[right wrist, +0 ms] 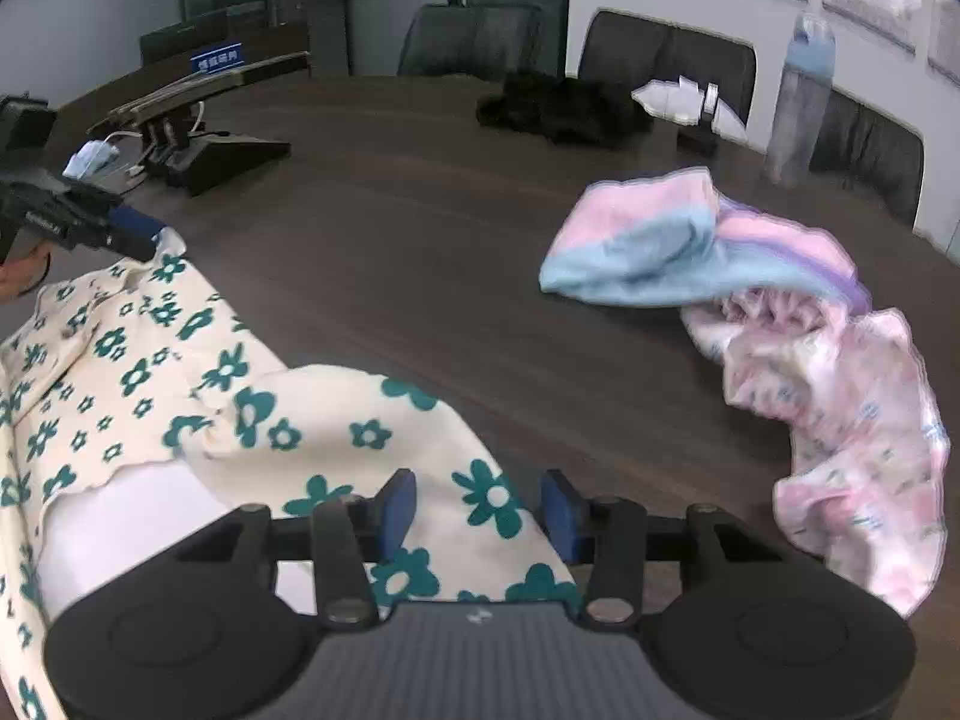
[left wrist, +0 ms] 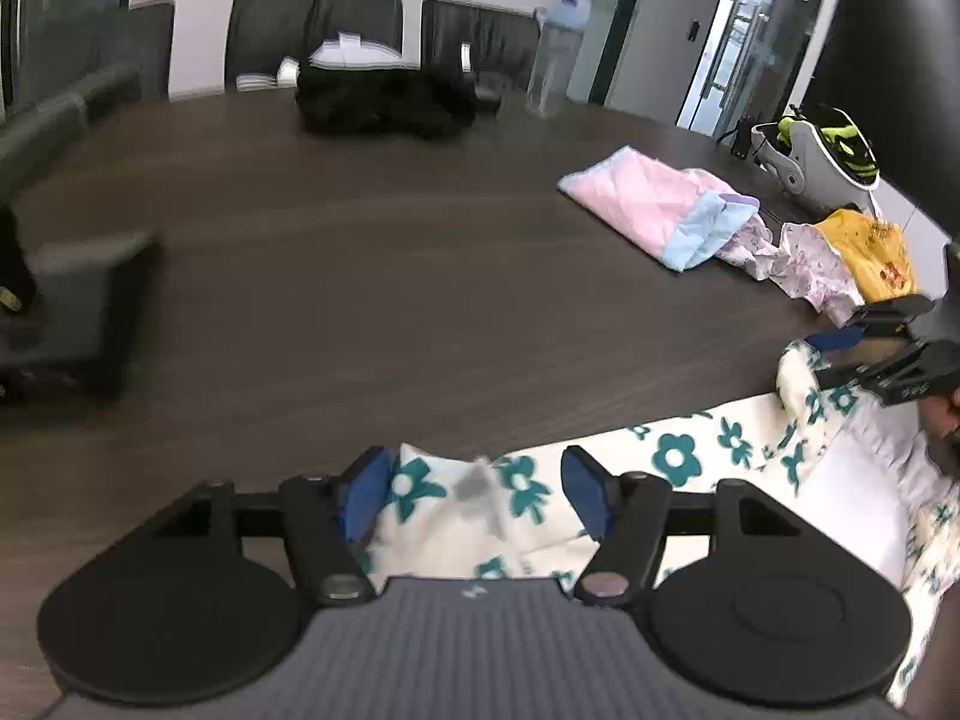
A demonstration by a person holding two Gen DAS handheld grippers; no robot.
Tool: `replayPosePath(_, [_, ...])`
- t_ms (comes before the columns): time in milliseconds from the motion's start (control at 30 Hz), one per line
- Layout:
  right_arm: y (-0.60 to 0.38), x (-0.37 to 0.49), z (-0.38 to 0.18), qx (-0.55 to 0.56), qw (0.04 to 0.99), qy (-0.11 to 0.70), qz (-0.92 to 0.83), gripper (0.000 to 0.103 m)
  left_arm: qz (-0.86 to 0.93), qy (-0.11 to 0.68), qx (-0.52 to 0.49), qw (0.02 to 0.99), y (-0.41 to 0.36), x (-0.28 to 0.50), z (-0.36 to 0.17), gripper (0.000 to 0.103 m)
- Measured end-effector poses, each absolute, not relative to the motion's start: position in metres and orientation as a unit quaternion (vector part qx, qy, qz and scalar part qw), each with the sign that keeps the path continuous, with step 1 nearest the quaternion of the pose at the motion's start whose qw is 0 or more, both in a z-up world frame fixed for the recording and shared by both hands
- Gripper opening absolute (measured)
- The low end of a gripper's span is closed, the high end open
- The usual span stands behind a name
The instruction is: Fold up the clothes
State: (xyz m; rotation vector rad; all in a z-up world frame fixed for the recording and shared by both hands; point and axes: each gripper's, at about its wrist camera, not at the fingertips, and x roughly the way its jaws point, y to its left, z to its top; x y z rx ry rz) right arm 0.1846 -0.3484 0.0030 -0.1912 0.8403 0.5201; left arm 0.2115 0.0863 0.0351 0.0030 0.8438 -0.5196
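Note:
A cream garment with teal flowers (left wrist: 690,456) lies at the near edge of the dark table; it also shows in the right wrist view (right wrist: 198,396). My left gripper (left wrist: 474,489) is open, its blue pads on either side of one corner of the garment. My right gripper (right wrist: 480,510) is open, with another corner of the garment lying between its pads. The right gripper shows at the right edge of the left wrist view (left wrist: 882,354), the left gripper at the left edge of the right wrist view (right wrist: 90,222).
A pink and blue folded cloth (left wrist: 660,204) (right wrist: 648,246), a pale floral garment (left wrist: 804,264) (right wrist: 852,420) and a yellow garment (left wrist: 870,246) lie to the right. A black garment (left wrist: 384,96), a water bottle (left wrist: 558,48) and chairs stand at the far side. A device stand (right wrist: 198,138) is far left.

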Motion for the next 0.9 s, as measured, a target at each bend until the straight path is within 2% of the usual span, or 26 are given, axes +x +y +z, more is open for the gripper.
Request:
replayPosePath(33, [-0.352,0.187,0.001,-0.080,0.878,0.400,0.250,0.045,-0.249,0.407,0.002,0.879,0.084,0.213,0.034,0.056])
replayPosePath(67, [-0.354,0.188,0.000,-0.071,0.878,0.400,0.252,0.043,-0.244,0.409,0.009,0.880,0.082,0.213,0.031,0.037])
replayPosePath(100, [-0.356,0.188,0.000,-0.066,0.878,0.400,0.255,0.039,-0.236,0.410,0.017,0.881,0.080,0.213,0.028,0.026])
replayPosePath(133, [-0.356,0.187,0.000,-0.066,0.876,0.399,0.263,0.019,-0.230,0.410,0.026,0.882,0.078,0.212,0.027,0.015])
replayPosePath(167, [-0.355,0.186,0.000,-0.070,0.873,0.399,0.271,0.003,-0.227,0.408,0.030,0.884,0.077,0.210,0.026,0.012])
replayPosePath(233, [-0.350,0.180,0.002,-0.092,0.873,0.391,0.277,0.003,-0.226,0.405,0.032,0.885,0.076,0.204,0.027,0.006])
replayPosePath(433, [-0.352,0.144,0.029,-0.116,0.895,0.327,0.278,0.002,-0.217,0.339,0.017,0.915,0.086,0.166,0.055,0.004])
replayPosePath(567, [-0.352,0.093,0.043,-0.147,0.906,0.287,0.274,0.000,-0.208,0.287,0.034,0.935,0.097,0.106,0.069,0.004])
replayPosePath(700, [-0.345,0.025,0.038,-0.198,0.902,0.278,0.262,0.001,-0.204,0.304,0.018,0.930,0.107,0.036,0.051,0.004])
replayPosePath(767, [-0.339,0.009,0.036,-0.210,0.895,0.286,0.270,0.005,-0.204,0.320,0.031,0.925,0.105,0.006,0.036,0.004])
replayPosePath(833, [-0.333,0.001,0.040,-0.209,0.892,0.284,0.283,0.009,-0.211,0.330,0.051,0.919,0.103,-0.013,0.028,0.009])
replayPosePath(900, [-0.328,-0.007,0.045,-0.208,0.888,0.283,0.295,0.013,-0.235,0.324,0.039,0.915,0.111,-0.019,0.038,0.029])
